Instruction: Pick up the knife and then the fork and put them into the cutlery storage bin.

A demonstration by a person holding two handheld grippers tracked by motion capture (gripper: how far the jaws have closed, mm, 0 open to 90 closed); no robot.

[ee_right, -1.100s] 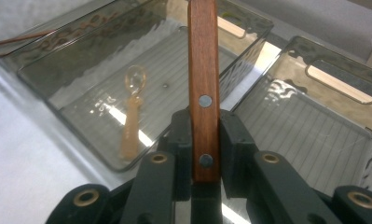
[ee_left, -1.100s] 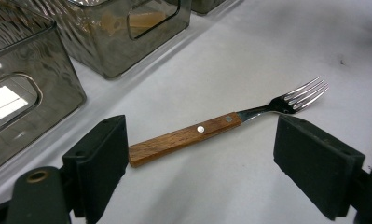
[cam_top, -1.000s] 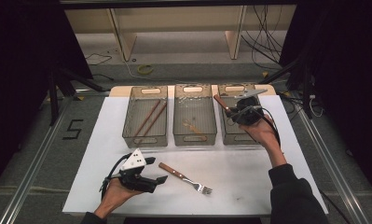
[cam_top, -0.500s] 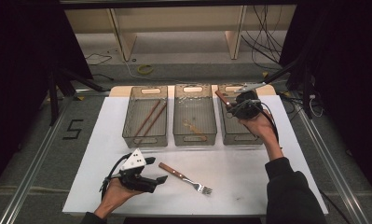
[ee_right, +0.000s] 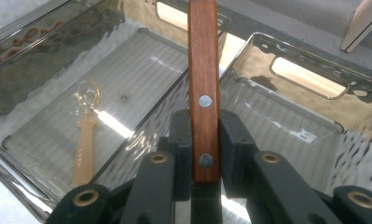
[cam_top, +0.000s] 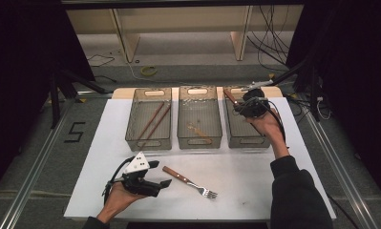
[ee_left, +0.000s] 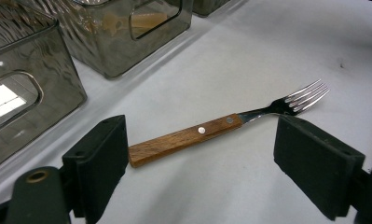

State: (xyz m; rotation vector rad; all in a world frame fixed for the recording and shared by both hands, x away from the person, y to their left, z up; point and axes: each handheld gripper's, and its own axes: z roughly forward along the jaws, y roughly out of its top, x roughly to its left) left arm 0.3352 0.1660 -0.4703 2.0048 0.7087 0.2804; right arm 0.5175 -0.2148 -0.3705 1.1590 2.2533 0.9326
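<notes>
Wooden spoon (ee_right: 84, 140) handle bears writing.

left gripper (cam_top: 162, 182): low by the near table edge, held from below in the left hand (cam_top: 116, 200), jaws level and standing wide apart, nothing between the pads | right gripper (cam_top: 236, 108): raised at the far right on an outstretched forearm, jaws clamped on a wooden handle (ee_right: 203, 88) standing between them
</notes>
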